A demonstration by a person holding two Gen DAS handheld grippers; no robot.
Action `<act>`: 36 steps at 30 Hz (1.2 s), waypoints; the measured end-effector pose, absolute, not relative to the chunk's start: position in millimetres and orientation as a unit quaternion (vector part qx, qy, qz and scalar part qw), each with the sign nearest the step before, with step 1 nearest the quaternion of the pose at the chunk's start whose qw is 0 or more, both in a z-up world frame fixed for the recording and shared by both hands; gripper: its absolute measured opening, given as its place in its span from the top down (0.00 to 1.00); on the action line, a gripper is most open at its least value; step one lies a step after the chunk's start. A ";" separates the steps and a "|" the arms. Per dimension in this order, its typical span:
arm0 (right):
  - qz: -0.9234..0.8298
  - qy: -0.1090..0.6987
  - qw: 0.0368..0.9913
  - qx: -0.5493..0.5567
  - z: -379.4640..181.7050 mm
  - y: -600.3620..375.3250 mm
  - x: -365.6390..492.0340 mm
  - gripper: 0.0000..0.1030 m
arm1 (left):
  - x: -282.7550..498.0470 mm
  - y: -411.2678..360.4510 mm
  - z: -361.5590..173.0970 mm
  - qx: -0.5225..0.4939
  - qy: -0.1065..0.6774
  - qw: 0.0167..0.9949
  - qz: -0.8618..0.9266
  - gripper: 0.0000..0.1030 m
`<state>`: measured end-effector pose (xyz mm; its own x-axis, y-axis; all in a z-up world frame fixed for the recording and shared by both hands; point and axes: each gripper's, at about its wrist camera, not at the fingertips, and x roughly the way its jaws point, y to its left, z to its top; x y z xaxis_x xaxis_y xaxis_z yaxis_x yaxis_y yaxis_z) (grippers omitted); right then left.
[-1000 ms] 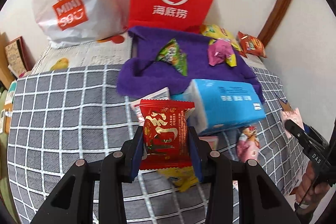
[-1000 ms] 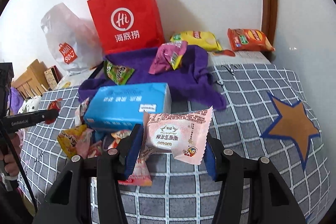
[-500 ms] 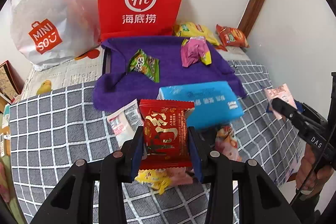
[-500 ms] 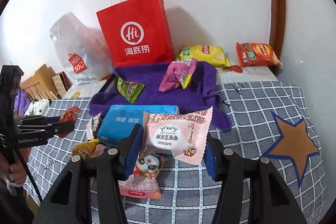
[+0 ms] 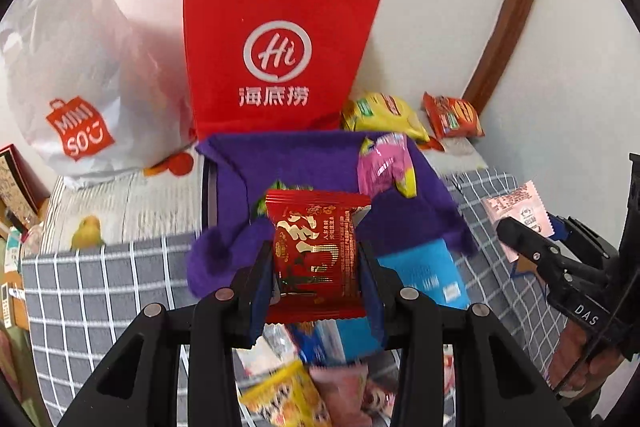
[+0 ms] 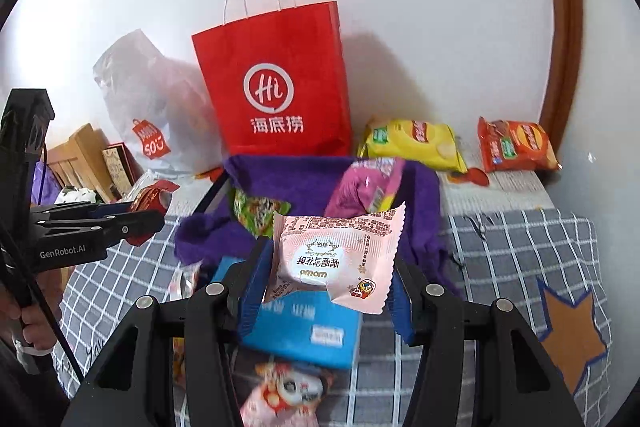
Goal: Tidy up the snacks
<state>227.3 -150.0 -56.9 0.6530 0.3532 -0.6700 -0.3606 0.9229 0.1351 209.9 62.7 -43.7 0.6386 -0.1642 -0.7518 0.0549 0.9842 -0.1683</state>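
My left gripper (image 5: pixel 316 267) is shut on a red snack packet (image 5: pixel 316 251) and holds it in the air over the purple cloth (image 5: pixel 288 163). My right gripper (image 6: pixel 324 271) is shut on a pink pastry packet (image 6: pixel 336 255), also raised above the blue tissue pack (image 6: pixel 300 327). A green snack (image 6: pixel 256 207) and a pink-yellow snack (image 6: pixel 368 187) lie on the purple cloth (image 6: pixel 288 179). The right gripper with its pink packet shows in the left wrist view (image 5: pixel 520 223). The left gripper shows in the right wrist view (image 6: pixel 140 211).
A red paper bag (image 5: pixel 276 51) stands against the wall behind the cloth, with a white plastic bag (image 5: pixel 76 87) to its left. Yellow (image 6: pixel 416 143) and orange (image 6: pixel 516 143) chip bags lie at the back right. Loose snacks (image 5: pixel 288 395) lie on the checked cover below.
Both grippers have risen and moved forward toward the purple cloth and the red bag, each still holding its packet. The tissue pack and loose snacks now lie under them.
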 end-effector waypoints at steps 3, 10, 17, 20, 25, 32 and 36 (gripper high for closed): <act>0.192 0.367 0.910 -0.003 -58.4 -142.2 247.1 0.48 | 224.0 68.6 -43.4 -0.070 0.417 0.904 -0.060 0.63; 0.193 0.370 0.909 0.005 -72.8 -126.4 281.1 0.48 | 258.9 75.7 -46.1 -0.068 0.413 0.906 -0.058 0.63; 0.197 0.381 0.903 -0.005 -100.3 -116.6 300.4 0.48 | 282.7 83.3 -68.1 -0.069 0.429 0.899 -0.061 0.63; 0.196 0.384 0.902 -0.004 -111.2 -116.0 306.5 0.48 | 288.6 87.6 -78.6 -0.071 0.439 0.893 -0.062 0.63; 0.187 0.400 0.897 0.007 -129.9 -120.1 315.6 0.48 | 294.9 90.2 -86.6 -0.075 0.449 0.888 -0.068 0.63; 0.177 0.414 0.893 0.007 -147.9 -125.7 319.2 0.48 | 301.5 86.7 -98.2 -0.073 0.463 0.880 -0.073 0.63; 0.175 0.418 0.891 0.013 -153.6 -128.4 320.4 0.48 | 302.0 85.7 -100.6 -0.073 0.467 0.879 -0.072 0.63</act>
<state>320.4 -128.4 -153.6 0.5892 0.3227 -0.7408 -0.3008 0.9385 0.1696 302.0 85.7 -100.6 0.5544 -0.1943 -0.8092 0.0583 0.9790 -0.1951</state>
